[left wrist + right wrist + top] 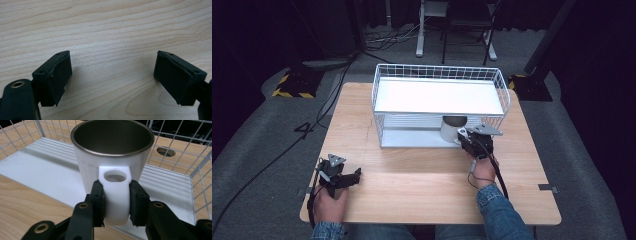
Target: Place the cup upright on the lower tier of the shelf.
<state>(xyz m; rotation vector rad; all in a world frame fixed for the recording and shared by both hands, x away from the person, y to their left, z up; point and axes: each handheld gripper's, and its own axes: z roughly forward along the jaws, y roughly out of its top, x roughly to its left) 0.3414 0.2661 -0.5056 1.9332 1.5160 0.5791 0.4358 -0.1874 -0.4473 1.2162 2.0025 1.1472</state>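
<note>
I see a light wooden table (pixel 412 185) on grey carpet (pixel 257 145). Black cables (pixel 272 160) cross the carpet at left, near a base marked with yellow-and-black hazard stripes (pixel 292 86). Beyond the table I note white furniture legs (pixel 420 35) and a dark chair frame (pixel 467 25) against black surroundings.

Light wood-grain table (pixel 422 175), square top, centre of frame, standing on grey floor. 1 white wire rack (pixel 439 102) with 2 levels sits directly on it, upper centre. White mug (pixel 451 130) stands on the rack's lower shelf, right of centre.
</note>
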